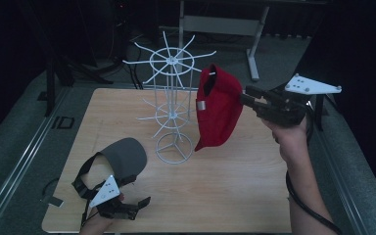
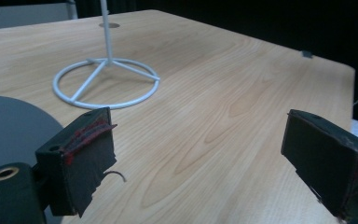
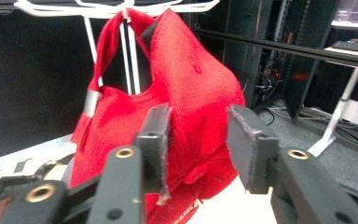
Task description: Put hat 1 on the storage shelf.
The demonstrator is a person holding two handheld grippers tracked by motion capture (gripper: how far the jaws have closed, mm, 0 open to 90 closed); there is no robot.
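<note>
A red cap (image 1: 218,110) hangs by its back strap from an upper arm of the white wire rack (image 1: 172,110), with its brim pointing down. My right gripper (image 1: 245,95) is level at the cap's right side. In the right gripper view its jaws (image 3: 198,140) stand apart, and the red cap (image 3: 186,88) lies just beyond the pads, unpinched. A grey cap (image 1: 122,154) lies on the table at the front left. My left gripper (image 1: 139,203) rests low beside it, open and empty (image 2: 200,154), with the grey cap (image 2: 9,126) at its left jaw.
The rack's ring base (image 2: 106,84) stands mid-table on the wooden top (image 1: 225,186). Black straps (image 1: 84,178) trail from the grey cap near the front left edge. A grey desk frame (image 1: 254,49) stands behind the table.
</note>
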